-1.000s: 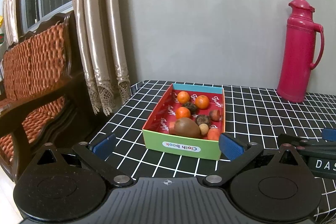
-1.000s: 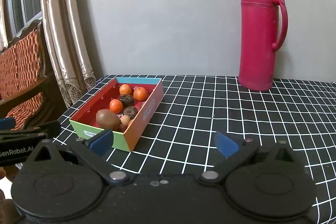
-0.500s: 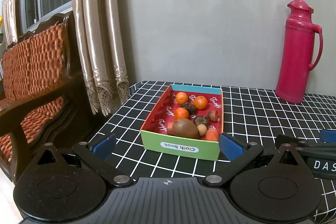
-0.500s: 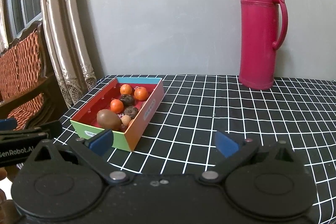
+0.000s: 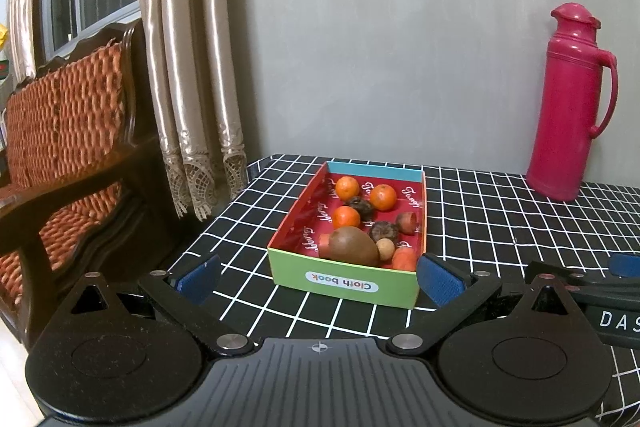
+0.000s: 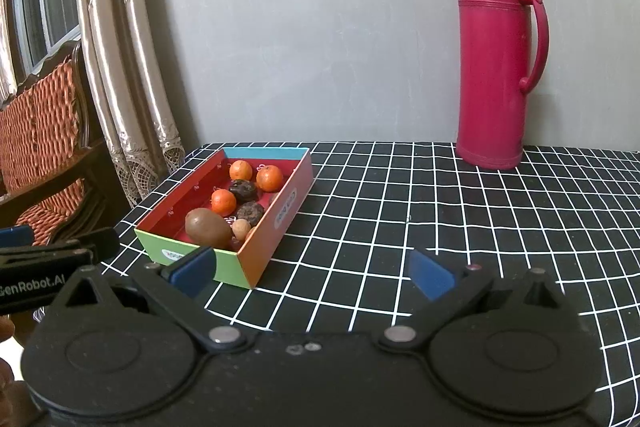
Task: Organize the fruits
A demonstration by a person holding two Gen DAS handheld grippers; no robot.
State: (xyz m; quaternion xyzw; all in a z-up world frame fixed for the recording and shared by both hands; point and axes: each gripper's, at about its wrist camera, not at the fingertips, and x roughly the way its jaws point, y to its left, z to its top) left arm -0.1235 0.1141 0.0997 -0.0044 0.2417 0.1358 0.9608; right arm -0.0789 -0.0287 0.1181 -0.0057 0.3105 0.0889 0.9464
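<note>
A colourful cardboard box (image 5: 344, 283) labelled "Cloth book" sits on the black checked tablecloth (image 5: 480, 227). Inside lie several small fruits: a big brown kiwi (image 5: 354, 246), three oranges (image 5: 383, 197), dark wrinkled fruits (image 5: 383, 231) and small reddish ones (image 5: 404, 257). The box also shows in the right wrist view (image 6: 256, 259), with the kiwi (image 6: 208, 227). My left gripper (image 5: 318, 277) is open and empty, just in front of the box. My right gripper (image 6: 312, 267) is open and empty, to the right of the box's near corner.
A tall pink thermos (image 5: 568, 103) stands at the back right against the grey wall; it also shows in the right wrist view (image 6: 496, 59). A wooden sofa with orange cushions (image 5: 64, 131) and beige curtains (image 5: 188, 67) lie beyond the table's left edge.
Both grippers have drawn back slightly from the box; it looks a little smaller and farther. Both stay open and empty.
</note>
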